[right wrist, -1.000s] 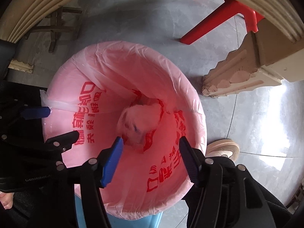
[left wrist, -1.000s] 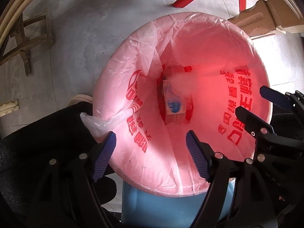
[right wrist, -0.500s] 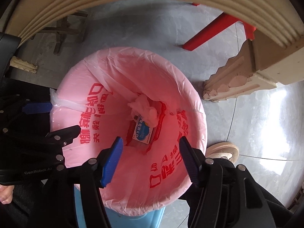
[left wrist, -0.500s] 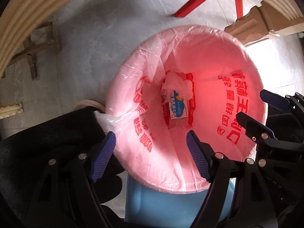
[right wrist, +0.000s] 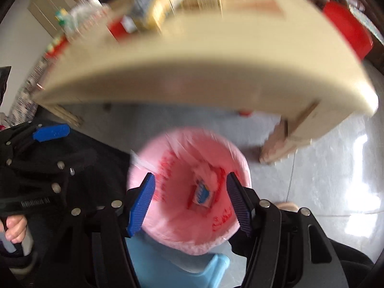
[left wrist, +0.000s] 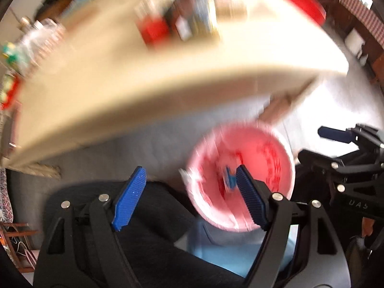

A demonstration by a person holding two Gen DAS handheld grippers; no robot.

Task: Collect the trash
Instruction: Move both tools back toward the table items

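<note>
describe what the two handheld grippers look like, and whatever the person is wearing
Both the left gripper and the right gripper have black angular frames with silver rivets and ribbed blue finger pads. White lettering, too blurred to read, runs along each body. The person wears dark clothing and a beige shoe.

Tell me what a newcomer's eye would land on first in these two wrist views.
First the pink-lined bin on the floor, glowing low in the middle of the right wrist view, with a small blue-and-white packet and a pale wad lying at its bottom. Above it the blurred cream table edge sweeps across the top, cluttered with items too smeared to name. Both the left gripper and right gripper stand open and empty, the left one's jaws having just been opening.
</note>
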